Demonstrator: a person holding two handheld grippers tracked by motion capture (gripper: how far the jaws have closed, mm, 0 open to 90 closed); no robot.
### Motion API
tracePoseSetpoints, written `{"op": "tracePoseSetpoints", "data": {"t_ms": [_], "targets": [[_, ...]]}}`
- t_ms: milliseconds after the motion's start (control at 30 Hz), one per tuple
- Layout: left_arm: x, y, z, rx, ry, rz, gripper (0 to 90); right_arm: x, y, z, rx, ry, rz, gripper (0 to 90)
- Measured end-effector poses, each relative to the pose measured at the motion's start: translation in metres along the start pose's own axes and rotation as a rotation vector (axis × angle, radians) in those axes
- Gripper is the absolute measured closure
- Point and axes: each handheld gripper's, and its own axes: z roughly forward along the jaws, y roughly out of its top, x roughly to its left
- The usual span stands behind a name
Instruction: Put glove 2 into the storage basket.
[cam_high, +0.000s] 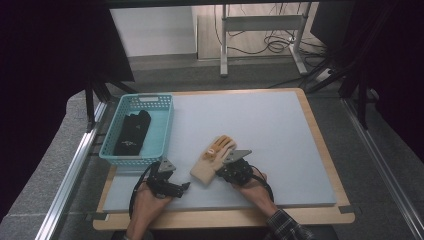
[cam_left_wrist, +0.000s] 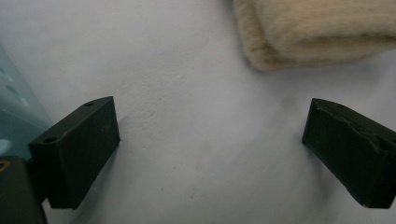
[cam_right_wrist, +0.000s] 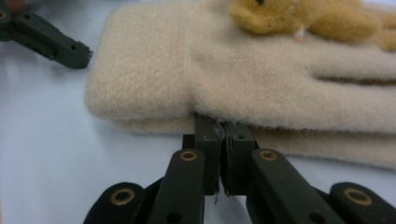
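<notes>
A cream knitted glove (cam_high: 214, 160) with an orange-brown teddy figure on its back lies on the pale mat near the front, stacked on a second cream layer. My right gripper (cam_high: 223, 169) has its jaws together at the glove's near edge by the cuff; in the right gripper view the tips (cam_right_wrist: 223, 135) disappear into the fuzz of the glove (cam_right_wrist: 233, 70), with fibres caught between them. My left gripper (cam_high: 177, 178) rests on the mat just left of the cuff, its jaws (cam_left_wrist: 210, 149) wide apart with bare mat between them and the glove's cuff (cam_left_wrist: 317, 32) beyond.
A turquoise plastic basket (cam_high: 112, 150) stands at the mat's left edge with a black glove (cam_high: 132, 132) inside; its wall (cam_left_wrist: 14, 107) is close beside the left gripper. One left-gripper jaw (cam_right_wrist: 56, 44) lies near the cuff. The pale mat (cam_high: 260, 125) stretches back and right.
</notes>
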Motion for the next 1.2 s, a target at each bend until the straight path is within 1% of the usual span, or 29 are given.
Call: {"op": "tracePoseSetpoints", "data": {"t_ms": [100,200,400,533,600,733,867,1033,1200], "targets": [[0.0,0.0,0.0,-0.001,0.001,-0.001,4.1,0.001,0.003,0.004,-0.007,-0.007,-0.009,84.8],[0.0,0.0,0.0,-0.001,0.001,-0.001,4.1,0.001,0.003,0.005,-0.012,-0.008,-0.007,84.0],[0.0,0.0,0.0,-0.001,0.002,0.002,4.1,0.003,0.002,0.001,-0.001,-0.005,-0.022,76.8],[0.0,0.0,0.001,-0.003,0.002,0.0,3.8,0.004,0.002,-0.006,-0.012,-0.007,-0.019,71.5],[0.0,0.0,0.001,-0.004,0.002,-0.003,3.8,0.004,0.003,-0.009,-0.018,-0.015,-0.013,67.8],[0.0,0.0,0.001,-0.007,0.003,-0.005,3.8,0.005,0.003,-0.017,-0.03,-0.029,-0.018,60.3],[0.0,0.0,0.001,-0.008,0.002,-0.006,3.7,0.004,0.003,-0.025,-0.039,-0.049,-0.015,51.1],[0.0,0.0,0.001,-0.007,0.001,-0.006,3.7,-0.002,-0.001,-0.036,-0.05,-0.076,-0.003,41.1],[0.0,0.0,0.001,-0.007,0.001,-0.006,3.6,-0.01,-0.006,-0.047,-0.045,-0.1,0.027,33.3]]}}
